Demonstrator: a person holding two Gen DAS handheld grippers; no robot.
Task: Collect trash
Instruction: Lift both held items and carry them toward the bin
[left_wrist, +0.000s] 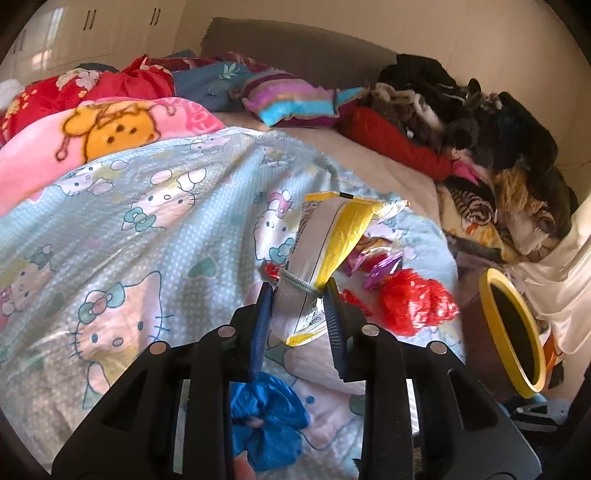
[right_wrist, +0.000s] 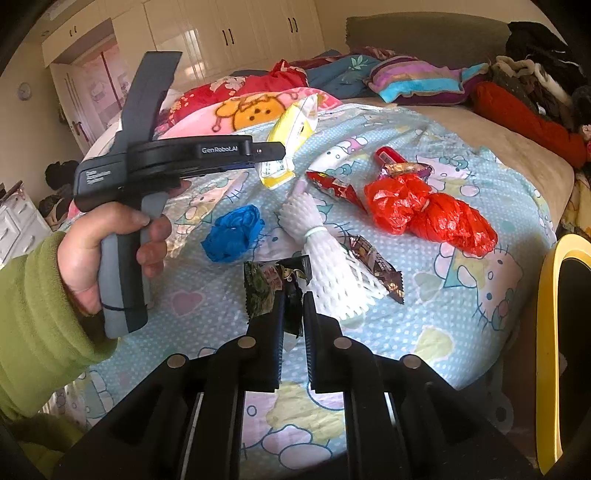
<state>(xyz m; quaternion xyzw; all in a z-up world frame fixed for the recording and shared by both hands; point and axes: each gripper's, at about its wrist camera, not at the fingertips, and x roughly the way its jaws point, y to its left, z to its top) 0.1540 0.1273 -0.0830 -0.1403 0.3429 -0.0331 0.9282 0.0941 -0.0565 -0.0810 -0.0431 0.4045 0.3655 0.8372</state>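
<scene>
Two claws work over the bed. The left gripper (right_wrist: 271, 158) pinches one yellow-and-white packet (right_wrist: 291, 136), lifted off the cartoon-cat blanket (right_wrist: 424, 332); the right gripper (right_wrist: 293, 295) is clamped on one dark wrapper (right_wrist: 266, 284). On the blanket lie one blue bag (right_wrist: 232, 232), one white foam net (right_wrist: 325, 251), one red bag (right_wrist: 428, 212) and several small wrappers. One yellow-rimmed bin (right_wrist: 546, 332) stands at the right, white wardrobes (right_wrist: 229, 33) behind.

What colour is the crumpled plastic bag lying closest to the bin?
Red. The crumpled plastic bag shows best in the right wrist view, near the yellow-rimmed bin.
</scene>
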